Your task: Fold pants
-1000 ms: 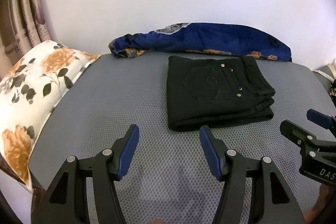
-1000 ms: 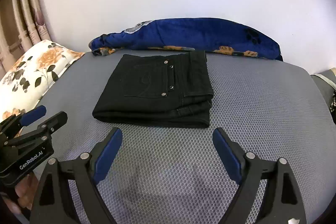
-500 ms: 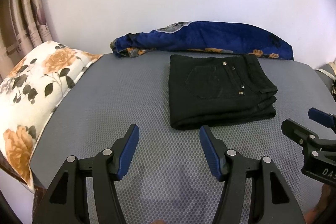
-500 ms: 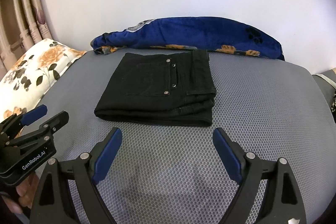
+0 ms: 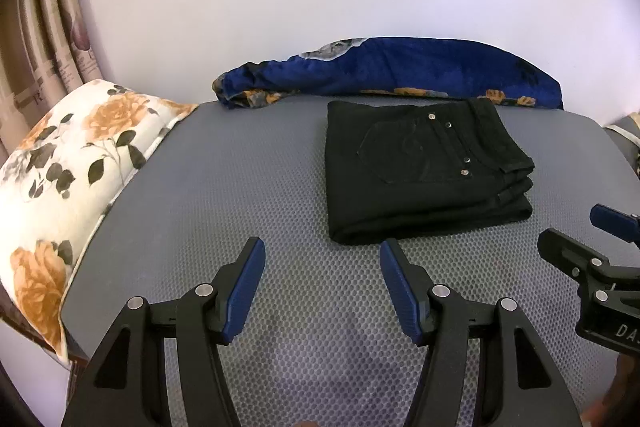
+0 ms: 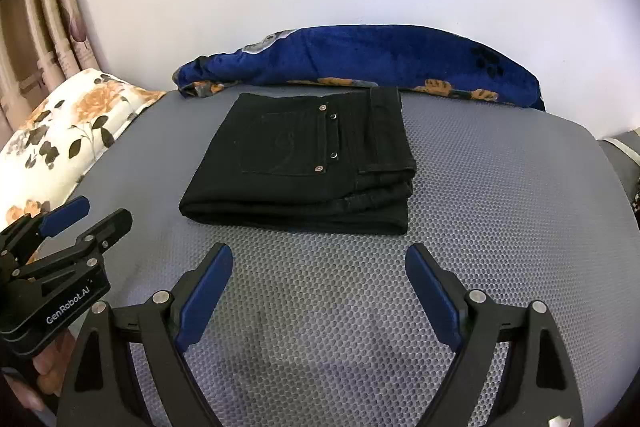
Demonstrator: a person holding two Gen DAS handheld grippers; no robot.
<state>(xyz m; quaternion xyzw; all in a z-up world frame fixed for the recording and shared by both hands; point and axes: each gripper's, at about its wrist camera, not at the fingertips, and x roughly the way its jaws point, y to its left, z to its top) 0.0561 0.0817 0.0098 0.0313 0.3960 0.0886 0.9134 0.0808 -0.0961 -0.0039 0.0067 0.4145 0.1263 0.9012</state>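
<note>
Black pants (image 5: pixel 420 167) lie folded into a compact rectangle on the grey mesh bed surface (image 5: pixel 240 187), back pocket and rivets up. They also show in the right wrist view (image 6: pixel 304 163). My left gripper (image 5: pixel 322 259) is open and empty, just in front of the pants' near left corner. My right gripper (image 6: pixel 319 263) is open and empty, just in front of the pants' near edge. The right gripper shows at the right edge of the left wrist view (image 5: pixel 584 239); the left gripper shows at the left of the right wrist view (image 6: pixel 76 223).
A blue floral blanket (image 5: pixel 392 71) lies rolled along the white wall behind the pants. A white floral pillow (image 5: pixel 68 163) lies at the bed's left edge, with curtains (image 5: pixel 36 39) behind it. Grey bed surface (image 6: pixel 500 187) extends right of the pants.
Both grippers have drawn back slightly from the pants and stay open. The pants have not moved.
</note>
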